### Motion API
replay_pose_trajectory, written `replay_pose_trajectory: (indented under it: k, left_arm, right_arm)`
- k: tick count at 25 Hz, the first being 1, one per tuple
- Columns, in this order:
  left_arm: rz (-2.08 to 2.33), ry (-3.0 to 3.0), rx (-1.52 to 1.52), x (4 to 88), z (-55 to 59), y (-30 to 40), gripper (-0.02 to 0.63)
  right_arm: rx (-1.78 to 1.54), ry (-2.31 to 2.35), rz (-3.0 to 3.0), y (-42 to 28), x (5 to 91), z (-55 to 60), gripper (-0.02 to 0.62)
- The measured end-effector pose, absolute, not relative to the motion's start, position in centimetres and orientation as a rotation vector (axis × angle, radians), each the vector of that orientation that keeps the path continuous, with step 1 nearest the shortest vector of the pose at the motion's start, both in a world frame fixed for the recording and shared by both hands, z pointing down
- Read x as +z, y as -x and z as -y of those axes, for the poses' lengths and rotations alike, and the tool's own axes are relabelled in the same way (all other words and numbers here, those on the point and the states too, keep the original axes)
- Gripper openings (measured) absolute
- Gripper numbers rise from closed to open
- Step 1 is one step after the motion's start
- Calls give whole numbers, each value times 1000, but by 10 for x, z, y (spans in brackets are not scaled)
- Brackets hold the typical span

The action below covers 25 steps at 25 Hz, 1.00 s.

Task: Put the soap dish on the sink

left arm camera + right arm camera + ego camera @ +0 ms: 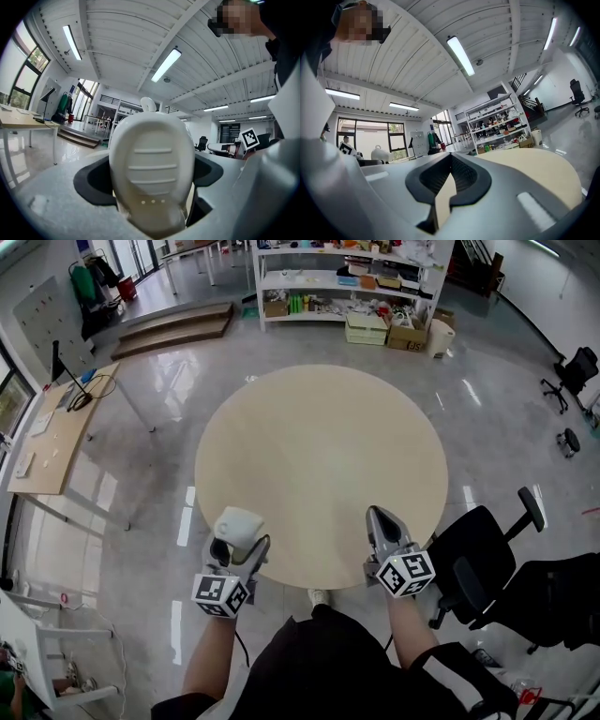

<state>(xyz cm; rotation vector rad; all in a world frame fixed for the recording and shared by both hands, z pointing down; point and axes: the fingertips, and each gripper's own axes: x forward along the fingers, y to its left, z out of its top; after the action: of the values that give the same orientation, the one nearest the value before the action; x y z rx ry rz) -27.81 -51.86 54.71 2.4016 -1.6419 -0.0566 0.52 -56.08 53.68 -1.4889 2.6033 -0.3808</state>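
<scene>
Left fingers (47,206): closed on the soap dish (152,164), which is gripped at its lower, narrower end. Most of the dish stands clear above the pads. In the left gripper view the centre of the frame is filled by it: white, oval, with three raised ribs and a row of small dots on the face.

Right fingers (511,187): drawn together to a thin slit, nothing held. Only pale surface is seen through the gap.

Head view: the left gripper (234,554) is found lower left of centre, with the dish seen against the near rim of the round surface (319,427). The right gripper (382,521) is found lower right of centre, at the same rim and well apart from the left. No sink is shown in any view. Shelving (337,282) is seen at upper centre and office chairs (478,563) at lower right.

Handling, as judged:
- Material cannot be told; moulded plastic or glazed ceramic is likely.
- A rigid, fairly light body is assumed.
- The shell looks smooth and glossy, so slip in the pads is the main risk, more so with the hold at one end.
- If it is ceramic, chipping on a hard set-down is to be expected.
- A hold across the width nearer the middle would be preferred; some purchase is offered by the ribs.
</scene>
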Motion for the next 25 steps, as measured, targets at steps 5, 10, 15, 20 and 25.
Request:
replay_pose_trajectory:
  k: [5, 10, 15, 20, 25]
  left_arm:
    - [1594, -2324, -13, 570, 550, 275, 469]
    - [1545, -2209, 53, 604, 572, 266, 469]
    - [1478, -2124, 165, 642, 584, 253, 469]
    - [1416, -2057, 259, 685, 590, 243, 469]
    - [1400, -1960, 380, 725, 589, 239, 469]
  right_arm:
    - [-460, 1526, -2628, -3, 564, 590, 6]
    - [-535, 1547, -2640, -8, 589, 602, 6]
    - [-629, 1592, -2659, -16, 621, 604, 6]
    - [-752, 1634, -2661, -14, 654, 608, 6]
    - [-798, 1624, -2701, -17, 672, 606, 6]
